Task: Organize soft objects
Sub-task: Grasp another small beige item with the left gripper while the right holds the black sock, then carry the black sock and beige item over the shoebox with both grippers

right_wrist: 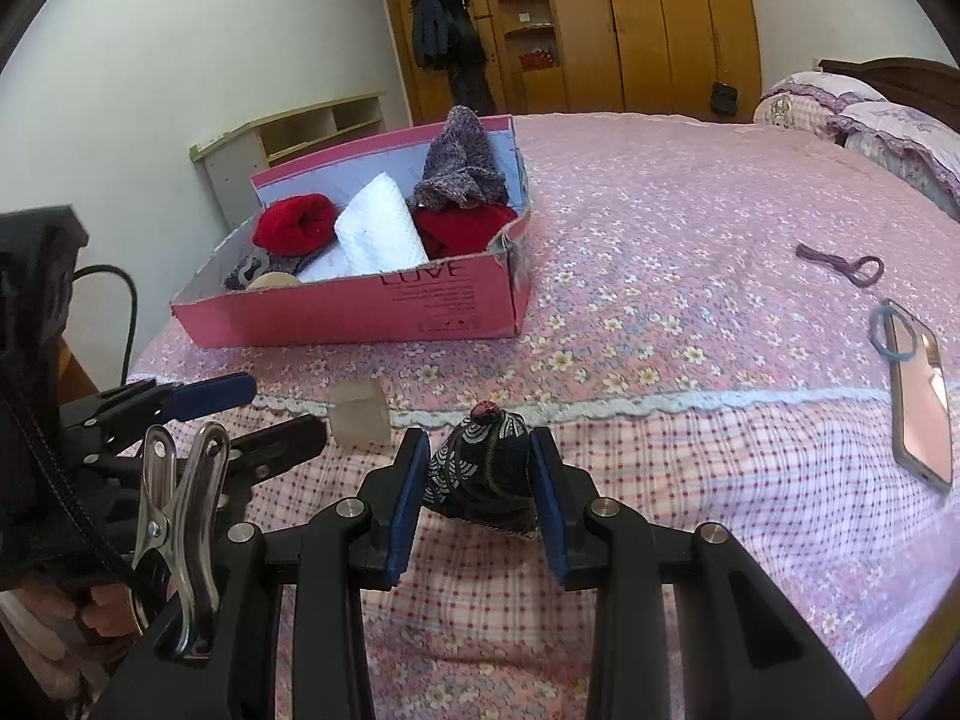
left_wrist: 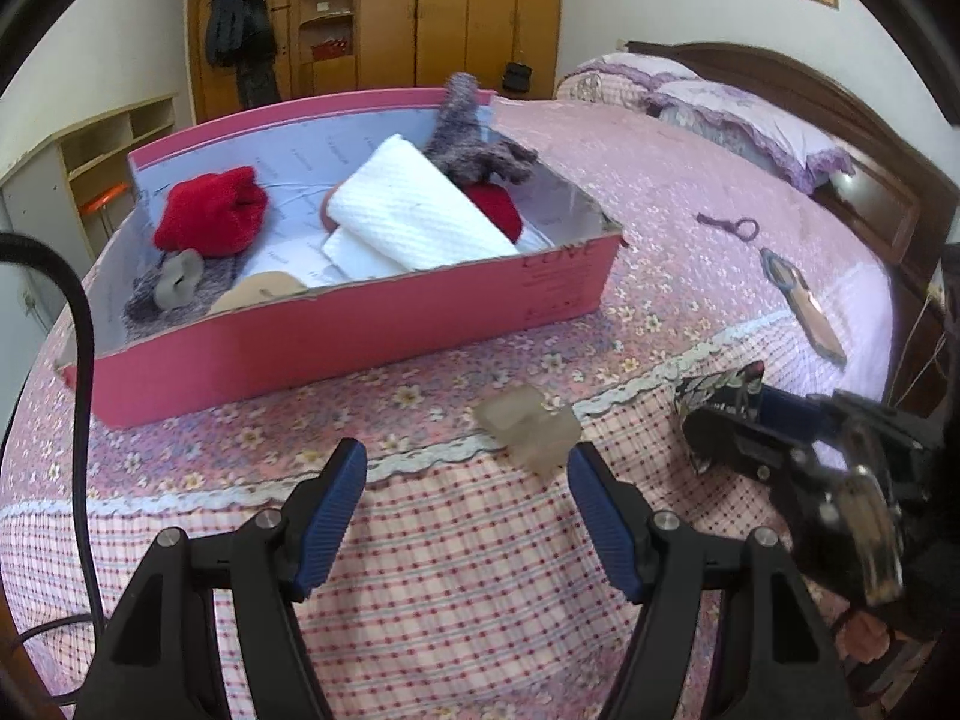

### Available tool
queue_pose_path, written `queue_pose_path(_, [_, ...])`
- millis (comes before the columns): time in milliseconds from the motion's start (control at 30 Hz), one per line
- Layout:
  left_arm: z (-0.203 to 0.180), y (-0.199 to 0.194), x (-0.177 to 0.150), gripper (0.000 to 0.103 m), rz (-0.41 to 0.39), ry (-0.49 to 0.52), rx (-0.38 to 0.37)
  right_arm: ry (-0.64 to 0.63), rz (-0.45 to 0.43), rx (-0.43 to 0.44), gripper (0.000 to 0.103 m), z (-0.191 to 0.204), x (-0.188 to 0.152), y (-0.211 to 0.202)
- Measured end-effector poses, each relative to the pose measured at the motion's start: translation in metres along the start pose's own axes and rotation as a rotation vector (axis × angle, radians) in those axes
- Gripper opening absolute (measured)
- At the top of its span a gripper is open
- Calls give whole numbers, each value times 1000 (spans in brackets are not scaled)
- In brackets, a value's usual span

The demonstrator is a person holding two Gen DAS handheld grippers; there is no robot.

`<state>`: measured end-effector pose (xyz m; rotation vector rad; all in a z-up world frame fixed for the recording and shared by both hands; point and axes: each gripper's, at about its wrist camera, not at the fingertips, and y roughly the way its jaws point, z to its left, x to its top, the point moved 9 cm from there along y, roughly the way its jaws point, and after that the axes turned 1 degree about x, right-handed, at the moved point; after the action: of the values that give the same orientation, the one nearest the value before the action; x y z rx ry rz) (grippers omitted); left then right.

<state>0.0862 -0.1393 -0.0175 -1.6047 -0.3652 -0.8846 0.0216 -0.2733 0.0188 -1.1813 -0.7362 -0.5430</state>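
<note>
My right gripper [right_wrist: 480,443] is shut on a small dark patterned pouch [right_wrist: 480,468] with a red bead on top, low over the checked bed cover. The same pouch [left_wrist: 723,387] shows at the right in the left wrist view, in the right gripper [left_wrist: 741,420]. My left gripper [left_wrist: 467,461] is open and holds nothing. A translucent soft cube [left_wrist: 531,435] lies on the bed just beyond its right finger. In the right wrist view the cube [right_wrist: 360,417] sits beside the left gripper [right_wrist: 270,414]. Behind stands a pink box [left_wrist: 372,330] [right_wrist: 360,315] with red socks [left_wrist: 210,219], a white towel [left_wrist: 414,222] and a grey knit piece [left_wrist: 465,138].
A phone [right_wrist: 918,396] with a blue hair band [right_wrist: 894,333] on it lies to the right on the bed. A purple hair tie [right_wrist: 846,264] lies beyond it. Pillows [left_wrist: 750,120] and a headboard are at the far right, a wardrobe behind. A black cable [left_wrist: 78,330] hangs at the left.
</note>
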Motion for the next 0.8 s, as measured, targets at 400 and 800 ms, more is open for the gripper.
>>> queue_pose_path(400, [-25, 33, 7, 65, 5, 111, 43, 49, 1, 47, 35, -4, -13, 5])
queue_pose_path(800, [-32, 25, 8, 16, -18, 101, -26, 76, -11, 68, 35, -7, -15, 4])
